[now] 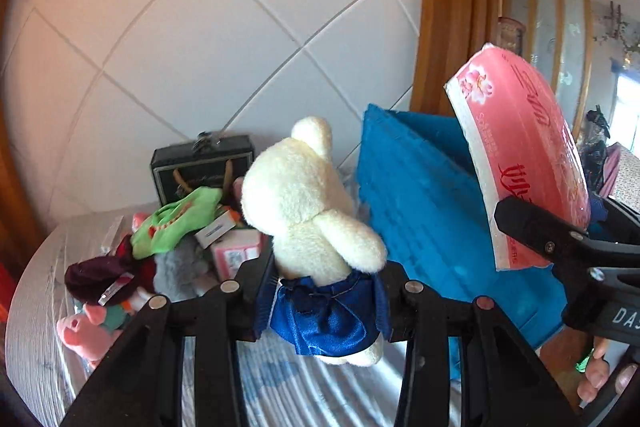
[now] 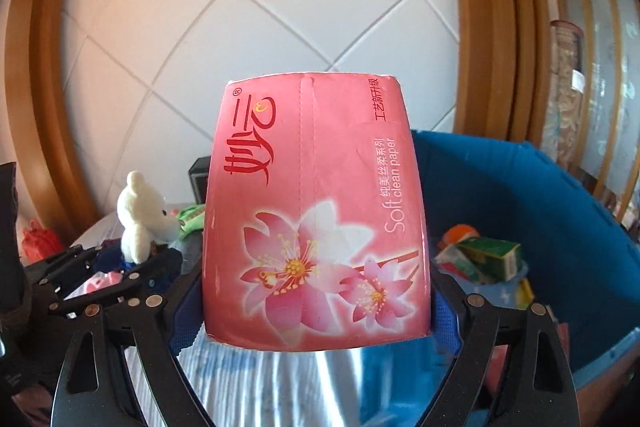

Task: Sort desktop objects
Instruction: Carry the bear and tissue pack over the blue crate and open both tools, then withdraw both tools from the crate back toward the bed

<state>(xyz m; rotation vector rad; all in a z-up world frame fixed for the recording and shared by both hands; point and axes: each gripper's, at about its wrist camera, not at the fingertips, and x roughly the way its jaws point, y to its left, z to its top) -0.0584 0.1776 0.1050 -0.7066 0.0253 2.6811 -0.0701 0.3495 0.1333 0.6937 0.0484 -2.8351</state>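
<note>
Blue bin biggest in frame, standing on striped counter, walls up, holding a green carton and other small packets. Pink tissue pack next in size, lifted clear of counter just left of bin's near wall, clamped between pads of right tool, flower print facing camera. White plush bear in blue satin skirt, also raised above counter, left of bin, pinched at skirt level by left tool, back toward left wrist camera. Dark gift box against tiled wall, well left of bin. Toy pile left of bin and below gift box: green cloth piece, maroon plush, pink pig toy, small pink box. Fingertips visible under right tool at bin's near corner.
</note>
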